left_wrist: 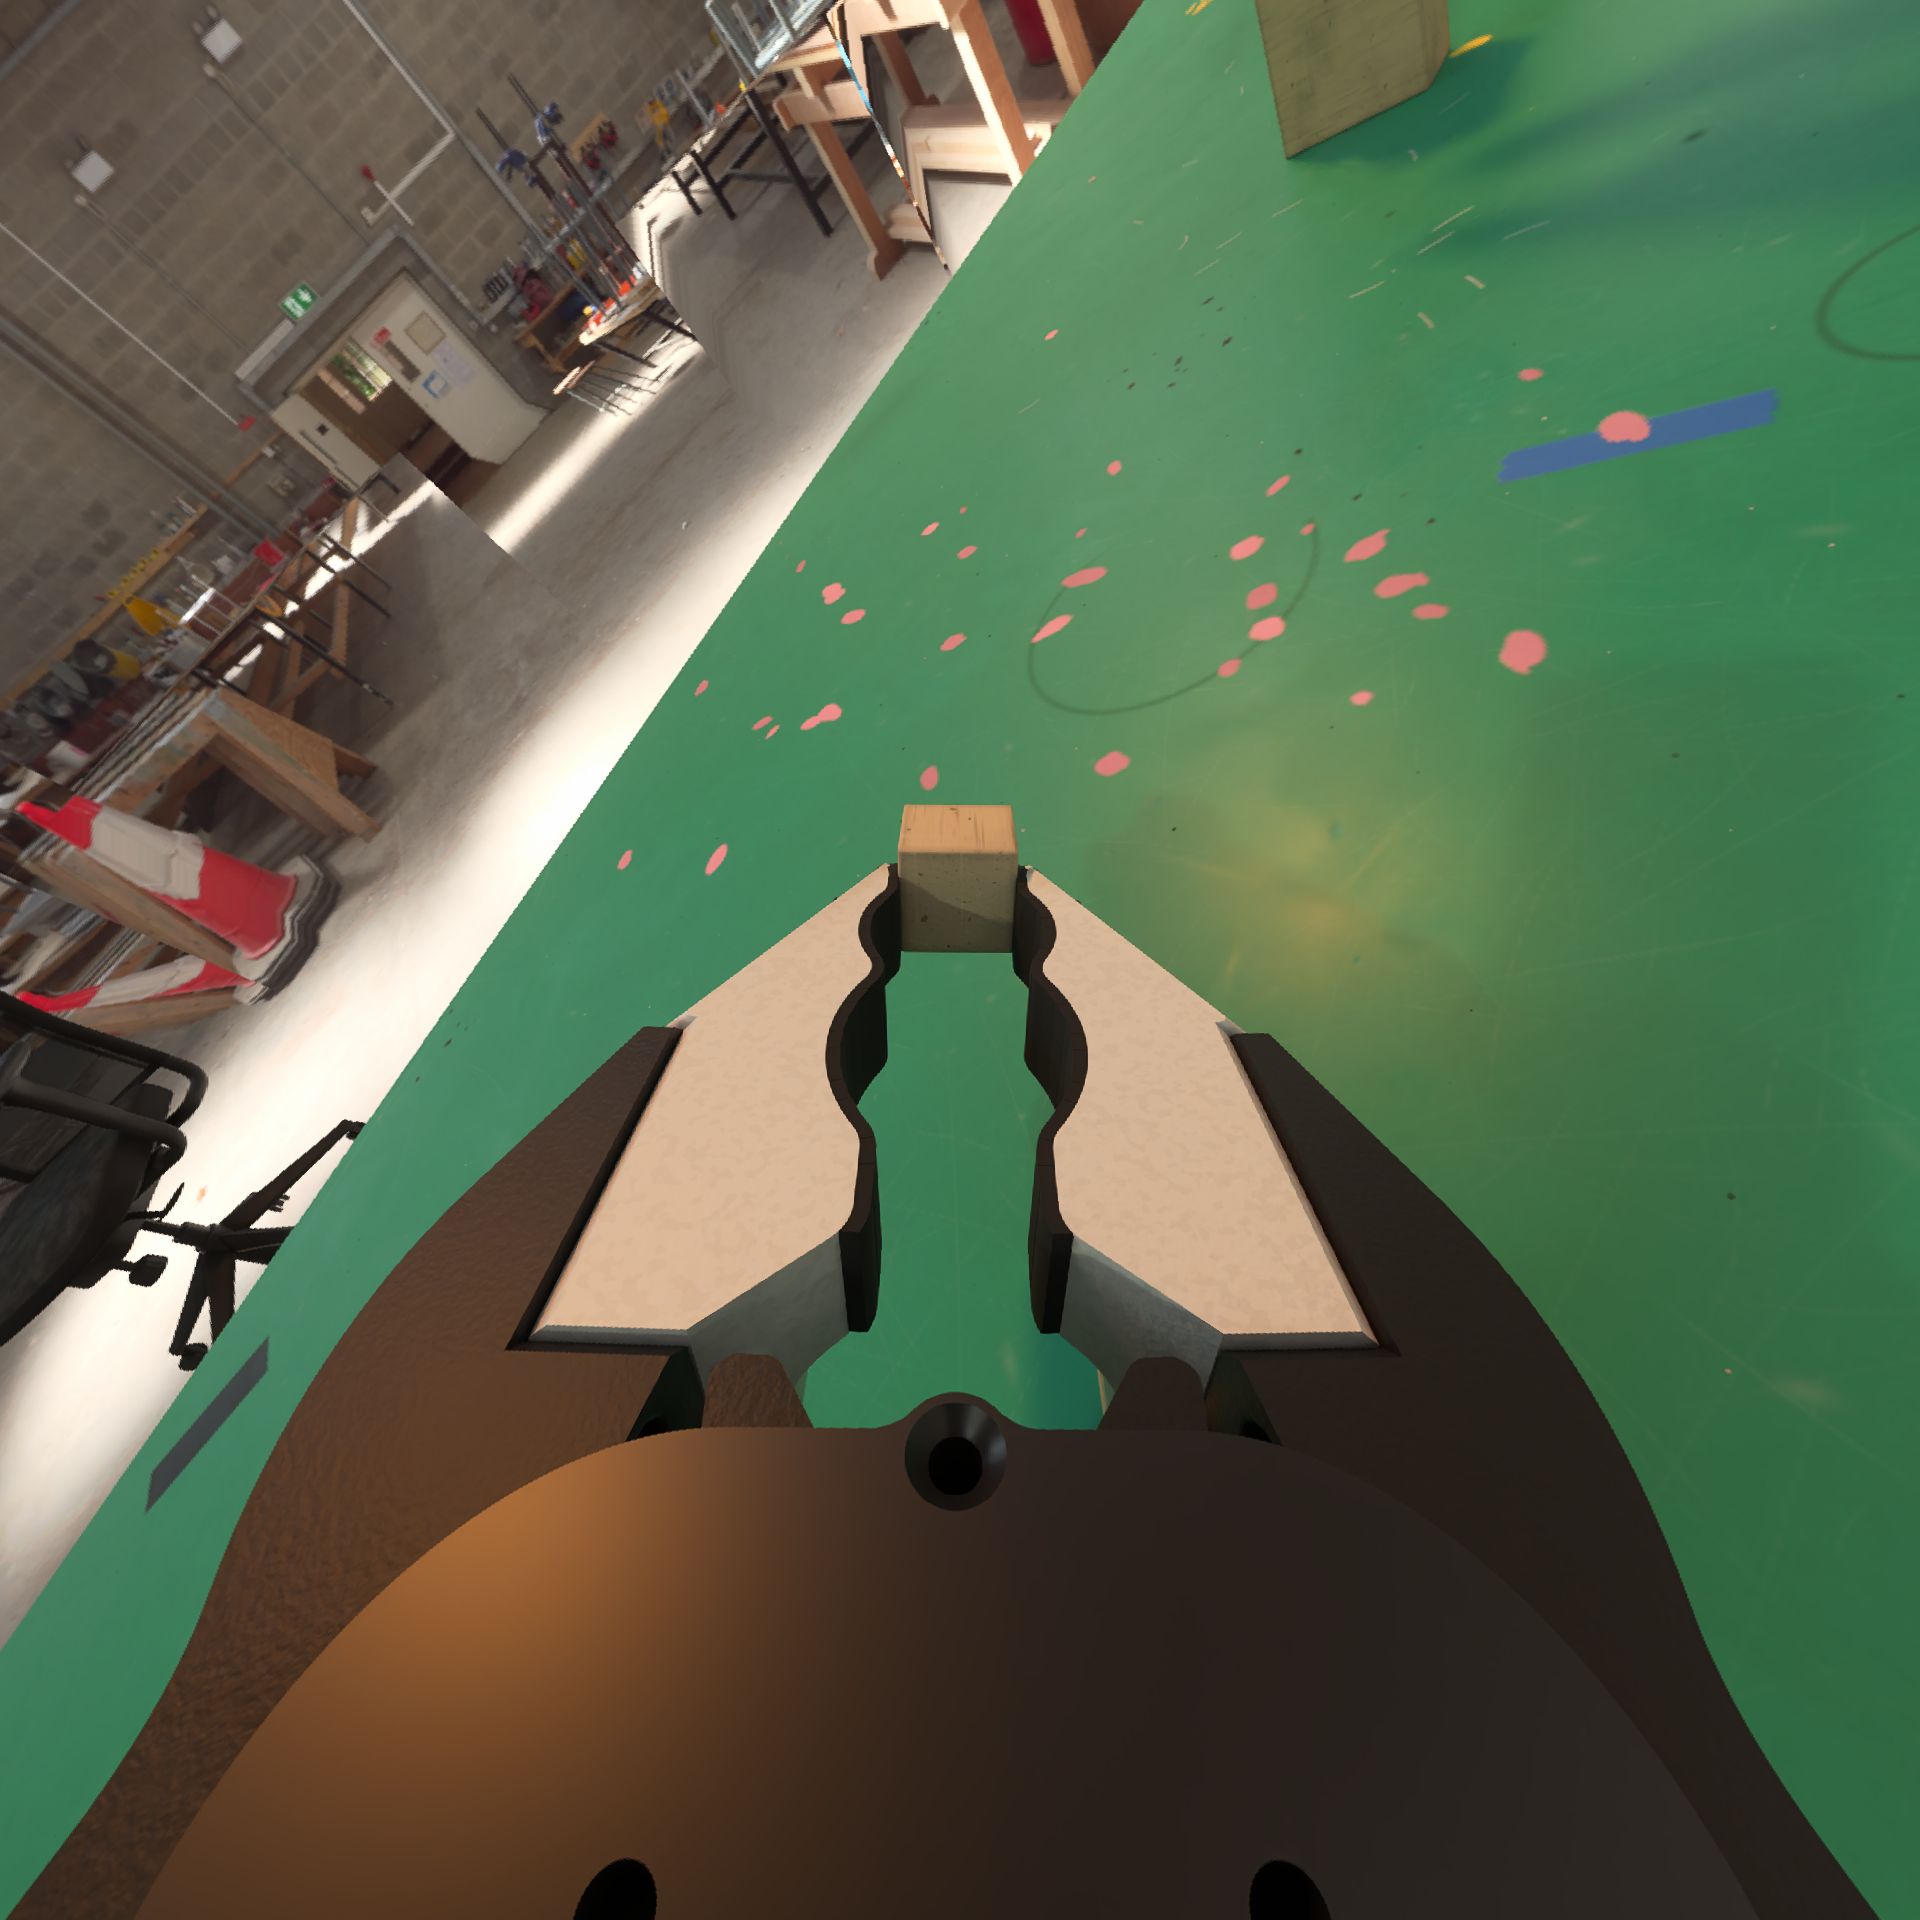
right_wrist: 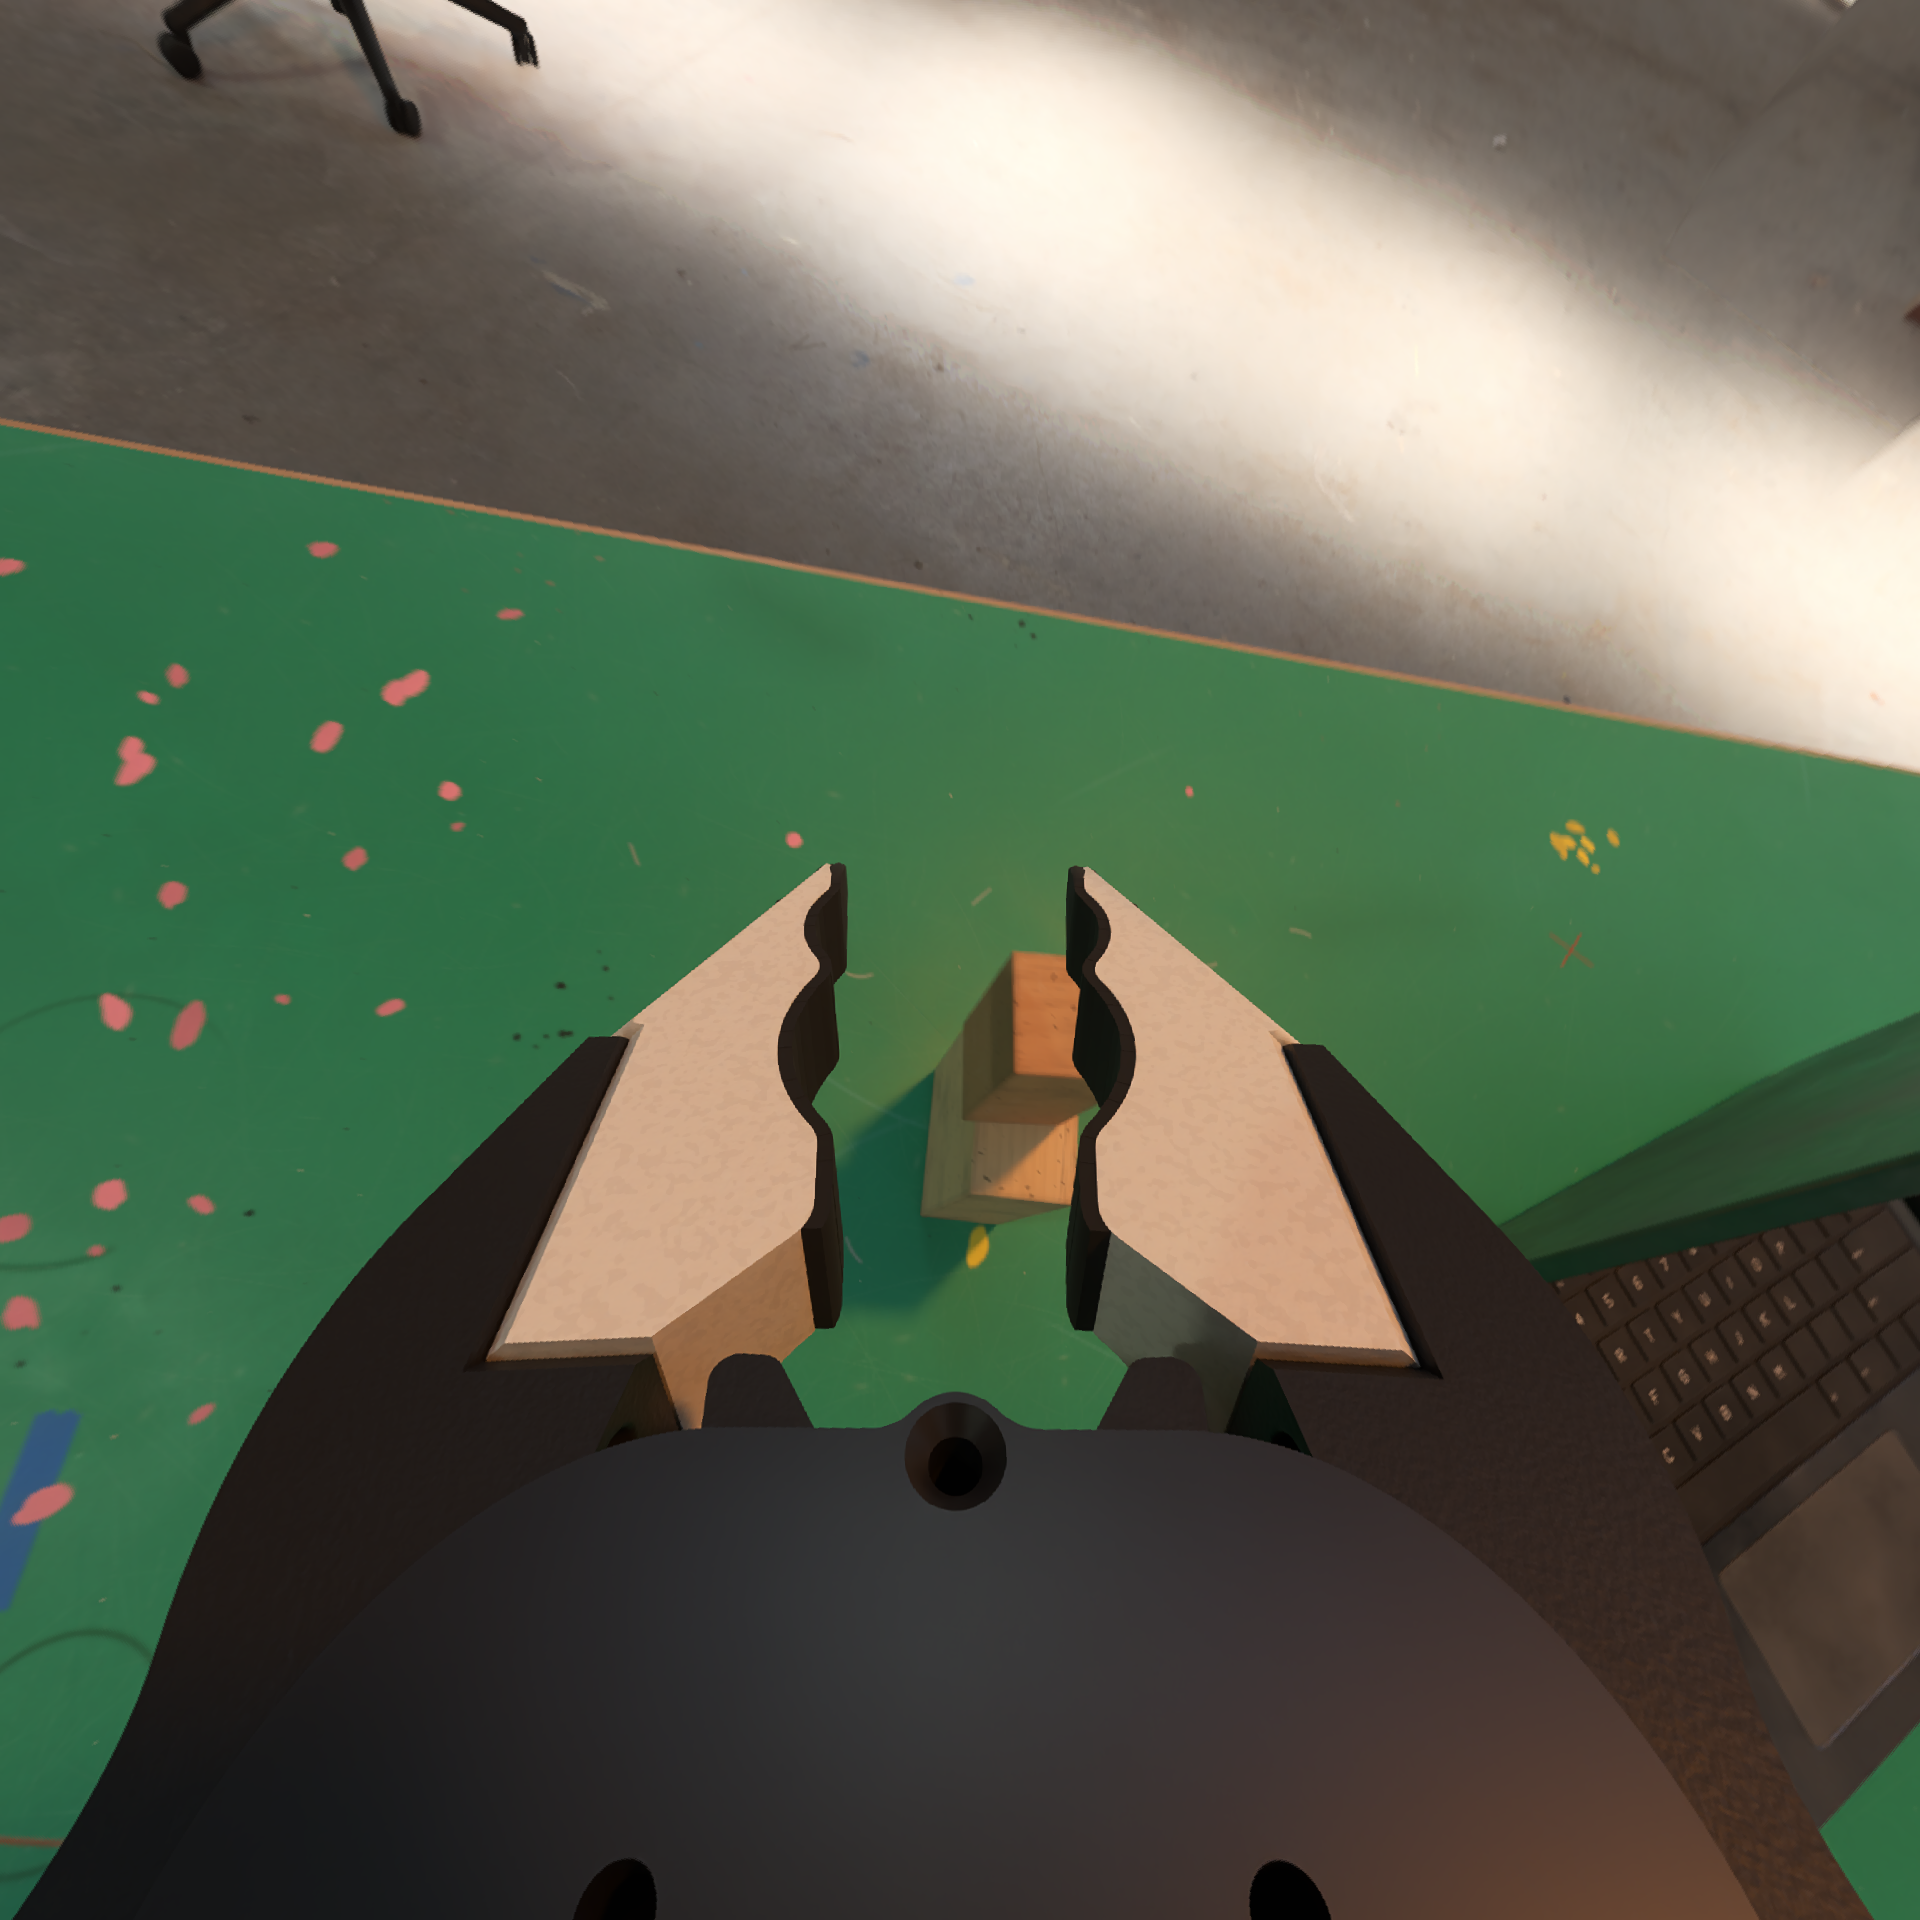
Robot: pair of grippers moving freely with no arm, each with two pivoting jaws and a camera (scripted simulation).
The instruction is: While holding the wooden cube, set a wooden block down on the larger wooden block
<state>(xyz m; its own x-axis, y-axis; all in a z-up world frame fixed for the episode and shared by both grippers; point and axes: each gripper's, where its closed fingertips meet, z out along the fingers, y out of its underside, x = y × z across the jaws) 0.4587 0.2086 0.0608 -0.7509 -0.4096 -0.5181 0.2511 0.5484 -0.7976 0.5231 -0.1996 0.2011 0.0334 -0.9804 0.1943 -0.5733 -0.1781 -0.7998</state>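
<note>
My left gripper point(left_wrist: 957, 883) is shut on a small pale wooden cube point(left_wrist: 956, 836), pinched between its fingertips above the green table point(left_wrist: 1351, 935). The larger wooden block point(left_wrist: 1345, 78) stands far off at the top right of the left wrist view, cut off by the frame edge. In the right wrist view, a smaller wooden block point(right_wrist: 1029, 1023) rests on top of the larger wooden block point(right_wrist: 1013, 1169). My right gripper point(right_wrist: 956, 883) is open and empty above them. Its right finger point(right_wrist: 1195, 1122) hides part of both blocks.
An open dark laptop point(right_wrist: 1766, 1382) lies on the table just right of the right gripper. The table's far edge point(right_wrist: 935, 592) runs close beyond the blocks, with the floor below. Pink paint spots point(left_wrist: 1257, 597) and blue tape point(left_wrist: 1642, 431) mark the table. An office chair point(left_wrist: 94, 1174) stands off the table's left side.
</note>
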